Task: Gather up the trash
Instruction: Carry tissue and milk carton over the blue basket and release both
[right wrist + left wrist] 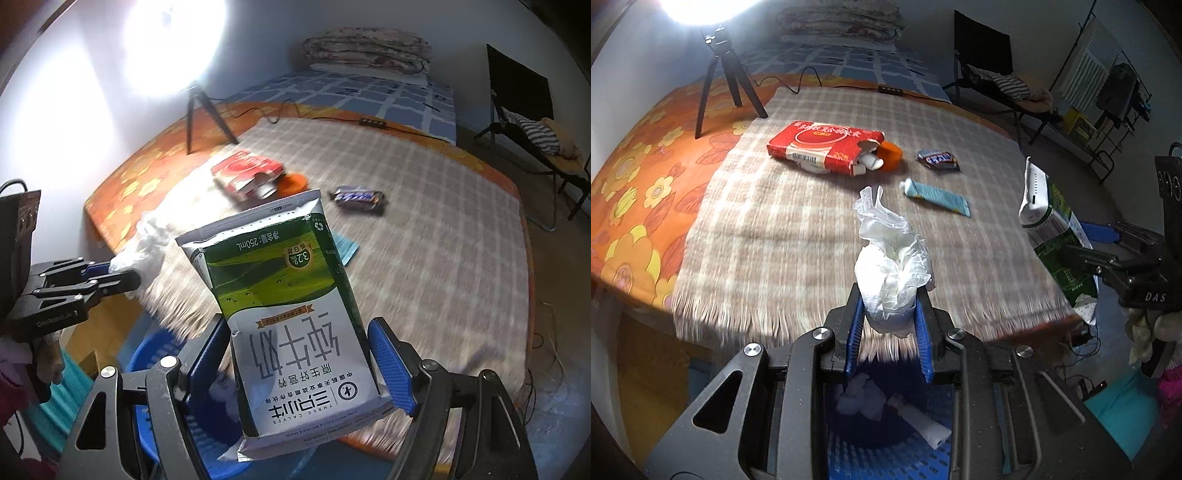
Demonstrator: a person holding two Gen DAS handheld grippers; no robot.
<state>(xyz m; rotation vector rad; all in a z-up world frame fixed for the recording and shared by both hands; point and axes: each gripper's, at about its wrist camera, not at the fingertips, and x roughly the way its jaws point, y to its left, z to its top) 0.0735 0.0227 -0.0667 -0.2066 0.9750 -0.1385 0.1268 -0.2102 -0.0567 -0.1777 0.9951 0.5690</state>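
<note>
While both tools hang over the near edge of the bed (635, 155), each carries one piece of trash toward the blue basket (894, 435) on the floor below. Left gripper (889, 317): its jaws are clenched on a crumpled white tissue wad (892, 266), which stands up between the blue pads (923, 332) directly above the basket opening; other white scraps already lie inside. Right gripper (299, 354): its jaws hold an empty milk carton (284, 306) by its lower half, the carton tilted and printed side facing the camera, with the basket rim (147, 354) showing below and to the left. Remaining trash on the checked blanket (775, 229): a torn red box (823, 147) touching an orange lid (890, 157), a candy wrapper (938, 159) and a blue tube (938, 195) just beside each other. Judgement: the step in hand is the drop. Good practice would be to centre each item over the opening before letting go, lower the light tissue close to the rim so it cannot drift, and tip the carton end-first so it slides in rather than bridging the rim. Releasing one side at a time would avoid the two tools crowding each other.
</note>
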